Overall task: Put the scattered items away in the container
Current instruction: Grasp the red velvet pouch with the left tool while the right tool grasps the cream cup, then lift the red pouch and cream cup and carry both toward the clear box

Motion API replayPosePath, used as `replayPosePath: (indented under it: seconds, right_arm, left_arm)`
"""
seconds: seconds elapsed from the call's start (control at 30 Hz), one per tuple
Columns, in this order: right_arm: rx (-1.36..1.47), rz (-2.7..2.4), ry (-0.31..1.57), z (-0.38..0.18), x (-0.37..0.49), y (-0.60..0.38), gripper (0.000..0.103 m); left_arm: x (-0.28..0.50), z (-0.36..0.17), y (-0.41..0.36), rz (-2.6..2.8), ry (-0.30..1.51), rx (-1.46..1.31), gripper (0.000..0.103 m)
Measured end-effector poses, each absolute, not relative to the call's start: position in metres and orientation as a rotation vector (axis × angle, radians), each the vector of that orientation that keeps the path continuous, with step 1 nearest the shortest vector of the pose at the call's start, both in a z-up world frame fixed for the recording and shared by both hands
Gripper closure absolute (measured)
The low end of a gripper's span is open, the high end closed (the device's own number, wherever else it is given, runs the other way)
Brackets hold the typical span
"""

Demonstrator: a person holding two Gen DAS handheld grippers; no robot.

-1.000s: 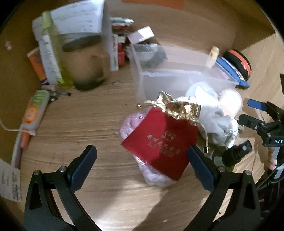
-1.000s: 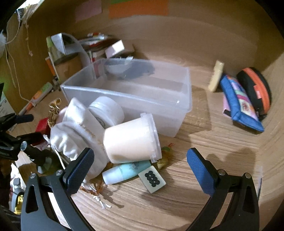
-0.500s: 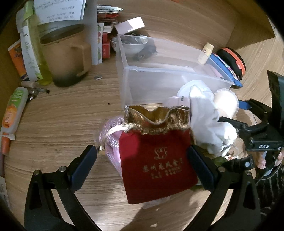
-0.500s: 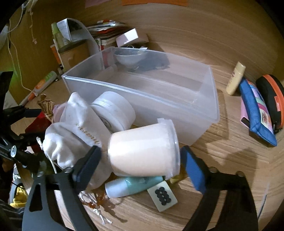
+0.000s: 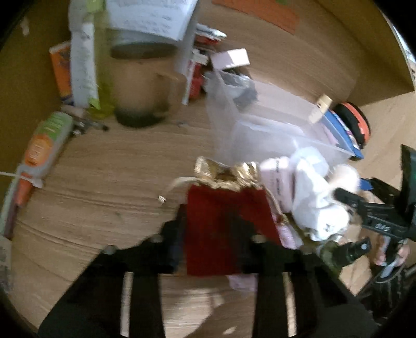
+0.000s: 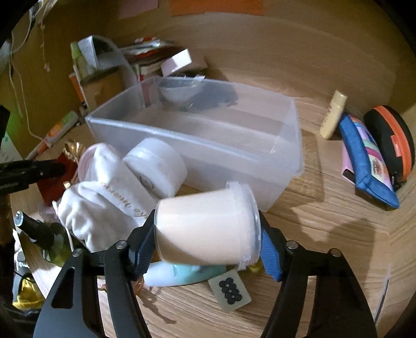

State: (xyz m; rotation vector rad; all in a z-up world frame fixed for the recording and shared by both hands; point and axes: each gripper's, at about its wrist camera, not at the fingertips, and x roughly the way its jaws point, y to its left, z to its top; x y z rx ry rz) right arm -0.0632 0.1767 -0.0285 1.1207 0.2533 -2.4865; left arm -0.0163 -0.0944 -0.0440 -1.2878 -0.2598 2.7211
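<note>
My left claw (image 5: 208, 234) is closing on the red pouch (image 5: 223, 223); my right claw (image 6: 208, 241) is closing around the cream tub (image 6: 205, 226), pads touching.

Wood-grain tabletop (image 6: 325, 234) under warm, dim light. Matching wood wall (image 6: 273, 44) runs behind, toward 12 o'clock; orange paper (image 6: 215, 4) and pink paper (image 6: 139, 5) stuck on it. Hard shadows fall across the grain.

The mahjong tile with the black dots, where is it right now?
In the right wrist view, the mahjong tile lies on the table just below the pale tub, beside the teal bottle.
</note>
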Motion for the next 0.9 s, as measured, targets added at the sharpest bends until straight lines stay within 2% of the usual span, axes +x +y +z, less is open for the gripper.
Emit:
replayPosePath:
  seconds: [0.13, 0.5, 0.6, 0.8, 0.87, 0.9]
  right_arm:
    - [1.110, -2.500, 0.232, -0.024, -0.059, 0.181, 0.038]
    - [1.002, -2.580, 0.189, 0.003, -0.047, 0.194, 0.038]
    - [0.983, -2.587, 0.169, 0.010, -0.048, 0.198, 0.038]
    - [0.975, -2.573, 0.151, 0.013, -0.047, 0.199, 0.038]
    - [0.975, -2.567, 0.156, 0.012, -0.046, 0.198, 0.038]
    - [0.974, -2.564, 0.154, 0.012, -0.045, 0.197, 0.038]
  left_arm:
    - [-0.014, -0.039, -0.097, 2.739, -0.250, -1.271, 0.090]
    - [-0.011, -0.016, -0.093, 2.744, -0.249, -1.167, 0.099]
    - [-0.003, -0.008, -0.083, 2.731, -0.182, -1.113, 0.099]
    - [-0.011, -0.021, -0.062, 2.611, -0.133, -1.194, 0.098]
    - [-0.017, -0.027, -0.060, 2.587, -0.148, -1.227, 0.092]
    - [-0.019, -0.030, -0.059, 2.575, -0.160, -1.242, 0.087]
